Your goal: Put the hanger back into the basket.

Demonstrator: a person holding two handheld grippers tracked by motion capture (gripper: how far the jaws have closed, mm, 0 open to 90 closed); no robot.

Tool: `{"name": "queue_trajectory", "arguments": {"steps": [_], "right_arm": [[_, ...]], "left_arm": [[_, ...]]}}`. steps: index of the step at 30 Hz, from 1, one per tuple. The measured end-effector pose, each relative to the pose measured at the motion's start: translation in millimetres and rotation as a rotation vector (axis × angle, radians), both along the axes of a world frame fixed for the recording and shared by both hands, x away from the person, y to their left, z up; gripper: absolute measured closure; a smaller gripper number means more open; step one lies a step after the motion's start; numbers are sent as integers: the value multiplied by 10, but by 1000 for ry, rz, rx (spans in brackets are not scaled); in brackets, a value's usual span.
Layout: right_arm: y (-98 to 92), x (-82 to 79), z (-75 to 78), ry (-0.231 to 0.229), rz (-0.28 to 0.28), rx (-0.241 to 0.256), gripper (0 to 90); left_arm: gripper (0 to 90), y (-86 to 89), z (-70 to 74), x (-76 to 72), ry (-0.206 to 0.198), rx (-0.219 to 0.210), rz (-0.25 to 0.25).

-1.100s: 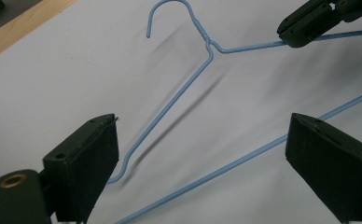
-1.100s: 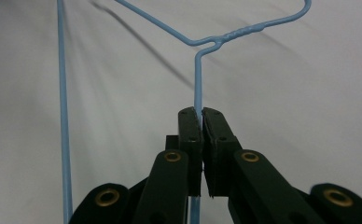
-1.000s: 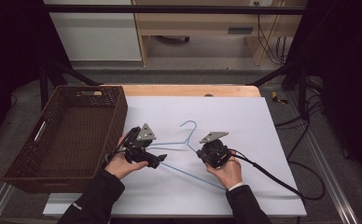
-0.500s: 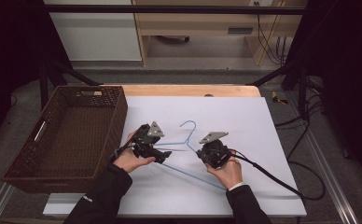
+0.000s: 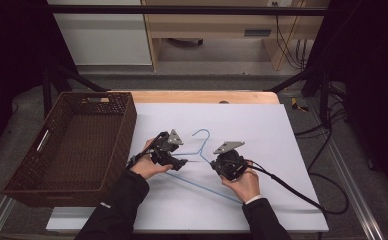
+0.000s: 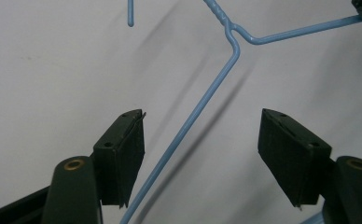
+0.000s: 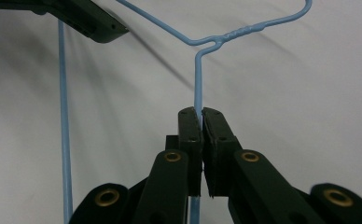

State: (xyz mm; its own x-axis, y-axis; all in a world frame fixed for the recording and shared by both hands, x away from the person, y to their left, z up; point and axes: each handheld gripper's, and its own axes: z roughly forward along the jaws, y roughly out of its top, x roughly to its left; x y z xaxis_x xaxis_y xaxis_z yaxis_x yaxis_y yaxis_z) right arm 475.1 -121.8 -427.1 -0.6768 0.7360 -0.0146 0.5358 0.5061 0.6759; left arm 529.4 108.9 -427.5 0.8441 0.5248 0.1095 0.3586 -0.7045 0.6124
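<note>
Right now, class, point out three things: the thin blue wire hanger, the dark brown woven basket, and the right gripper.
blue wire hanger [image 6: 202, 100], left gripper view, on its sloping arm.
brown woven basket [image 5: 127, 131], high view, on its right wall.
right gripper [image 7: 201, 113], right gripper view, between its shut jaw tips.

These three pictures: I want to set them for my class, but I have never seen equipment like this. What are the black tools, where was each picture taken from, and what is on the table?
A person sits at a white table and holds a hand-operated gripper in each hand; there is no robot arm. The high view comes from a fixed camera above. The other two come from small cameras riding on the grippers, looking along their black jaws.

On the table lies a blue wire hanger, with a brown wicker basket at the left edge.

The right gripper is shut on one shoulder wire of the hanger. The left gripper is open, its jaws standing either side of the other shoulder wire without pinching it.
</note>
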Motion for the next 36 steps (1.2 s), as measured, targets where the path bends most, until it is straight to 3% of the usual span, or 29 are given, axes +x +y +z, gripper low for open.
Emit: {"name": "queue_trajectory", "arguments": {"steps": [15, 19, 28, 36], "right_arm": [[5, 2, -9, 4, 10, -6, 874], [4, 1, -5, -1, 17, -3, 875], [5, -10, 7, 3, 21, 3, 874], [3, -12, 10, 3, 22, 4, 874]], "left_arm": [[438, -104, -182, 84, -46, 72, -24], [525, -146, -194, 87, -64, 69, -30], [735, -177, -241, 99, -79, 112, -52], [765, -186, -227, 62, -110, 134, -77]]}}
